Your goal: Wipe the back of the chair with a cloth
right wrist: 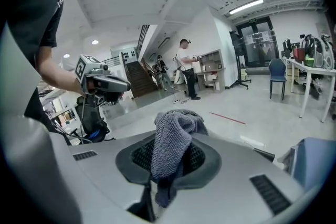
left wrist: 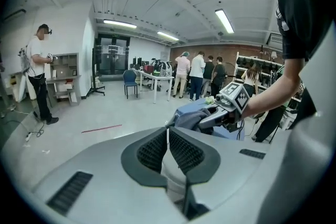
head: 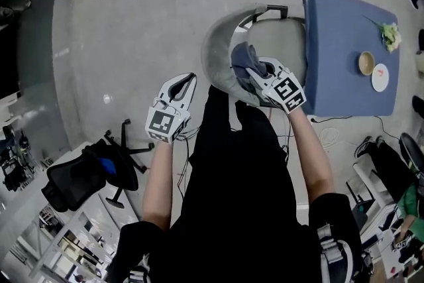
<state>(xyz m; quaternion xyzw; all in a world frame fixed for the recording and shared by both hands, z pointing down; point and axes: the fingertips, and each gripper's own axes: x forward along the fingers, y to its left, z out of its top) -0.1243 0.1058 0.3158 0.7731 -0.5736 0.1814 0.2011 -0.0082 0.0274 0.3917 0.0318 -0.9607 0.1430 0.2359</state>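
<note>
The cloth (right wrist: 176,136) is showing blue-grey in a looped weave, the chair (head: 215,56) is showing pale grey, and the surface (head: 341,56) is showing plain blue.

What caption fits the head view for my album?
Right gripper holds a grey cloth at the chair back; left gripper hovers beside it, jaws together.

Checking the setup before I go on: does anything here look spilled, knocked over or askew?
Nothing stands out. The cloth is gripped in the right gripper at the chair back; the cup and plate sit level on the blue table.
</note>
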